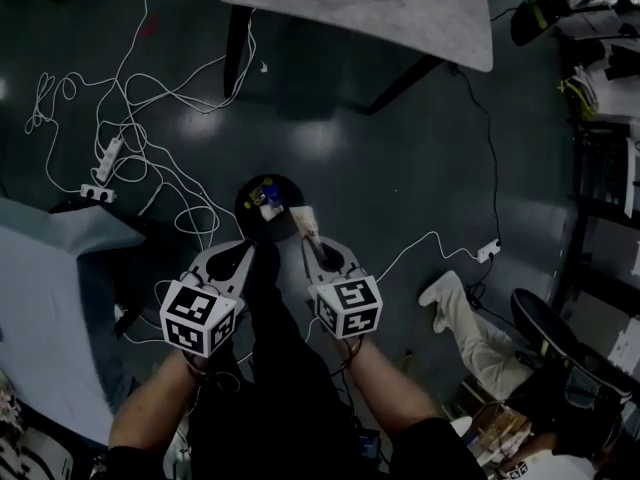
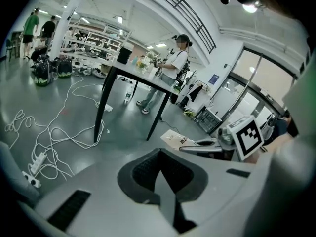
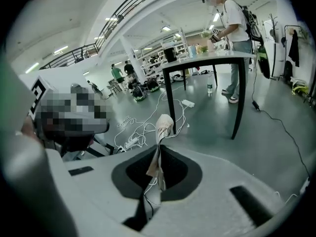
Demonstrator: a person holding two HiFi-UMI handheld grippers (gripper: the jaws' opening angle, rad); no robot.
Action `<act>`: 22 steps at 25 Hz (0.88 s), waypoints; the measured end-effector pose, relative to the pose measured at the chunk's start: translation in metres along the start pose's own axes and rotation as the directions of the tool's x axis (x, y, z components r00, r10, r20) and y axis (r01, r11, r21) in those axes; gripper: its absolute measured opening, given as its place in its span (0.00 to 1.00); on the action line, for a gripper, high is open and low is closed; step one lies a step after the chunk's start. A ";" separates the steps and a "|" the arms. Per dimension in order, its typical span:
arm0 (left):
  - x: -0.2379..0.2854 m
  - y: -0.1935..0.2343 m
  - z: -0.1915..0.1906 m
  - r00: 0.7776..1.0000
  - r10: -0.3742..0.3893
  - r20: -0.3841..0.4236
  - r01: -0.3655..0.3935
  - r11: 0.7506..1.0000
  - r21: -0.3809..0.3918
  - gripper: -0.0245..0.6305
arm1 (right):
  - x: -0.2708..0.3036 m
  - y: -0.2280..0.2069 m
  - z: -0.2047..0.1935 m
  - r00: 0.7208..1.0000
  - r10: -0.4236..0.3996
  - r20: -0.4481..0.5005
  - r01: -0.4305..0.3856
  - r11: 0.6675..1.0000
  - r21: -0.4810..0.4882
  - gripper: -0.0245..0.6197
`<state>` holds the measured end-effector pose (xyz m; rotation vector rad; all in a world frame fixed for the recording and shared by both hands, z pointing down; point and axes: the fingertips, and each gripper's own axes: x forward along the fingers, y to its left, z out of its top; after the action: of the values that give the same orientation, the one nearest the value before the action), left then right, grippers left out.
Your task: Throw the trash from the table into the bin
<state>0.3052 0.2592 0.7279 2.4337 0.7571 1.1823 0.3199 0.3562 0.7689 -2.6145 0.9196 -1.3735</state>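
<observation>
Glossy dark grey floor (image 1: 380, 168), smooth, strewn with thin white cables (image 1: 150, 138). Table (image 1: 400, 3) at top: pale marbled slab, rounded corner, slim black legs. Matte grey-blue sheet (image 1: 50, 288) at left edge. Bin (image 1: 245, 206) is round, black, open-topped, standing on the floor just ahead of both grippers; it holds small mixed trash (image 1: 268, 196), blue and white bits, details too small to read. 2 grippers, light grey plastic with marker cubes. Left gripper (image 1: 250, 248): jaws closed flat together, nothing between them. Right gripper (image 1: 309, 240): jaws pinched on 1 crumpled beige paper wrapper (image 1: 305, 218), thin and creased, its free end sticking out past the tips and overlapping the bin's right rim in the head view.
</observation>
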 end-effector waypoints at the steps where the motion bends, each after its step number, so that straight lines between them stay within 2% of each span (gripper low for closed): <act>1: 0.008 0.005 -0.007 1.000 0.000 -0.010 0.000 1.000 -0.008 0.06 | 0.010 -0.004 -0.007 1.000 0.004 -0.012 -0.004 1.000 -0.001 0.05; 10: 0.077 0.054 -0.069 0.998 0.001 -0.064 -0.006 0.996 -0.085 0.06 | 0.086 -0.037 -0.070 0.996 0.008 -0.091 -0.008 1.000 0.007 0.05; 15: 0.110 0.078 -0.094 0.995 -0.002 -0.101 -0.007 0.996 -0.094 0.06 | 0.125 -0.050 -0.092 0.992 0.014 -0.122 -0.014 1.000 0.005 0.05; 22: 0.146 0.114 -0.141 0.990 0.027 -0.142 -0.047 0.988 -0.144 0.06 | 0.175 -0.058 -0.147 0.978 0.038 -0.207 -0.045 0.999 -0.026 0.05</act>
<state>0.3042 0.2626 0.9604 2.2728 0.6411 1.3835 0.3106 0.3452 1.0050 -2.4928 1.0192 -1.6569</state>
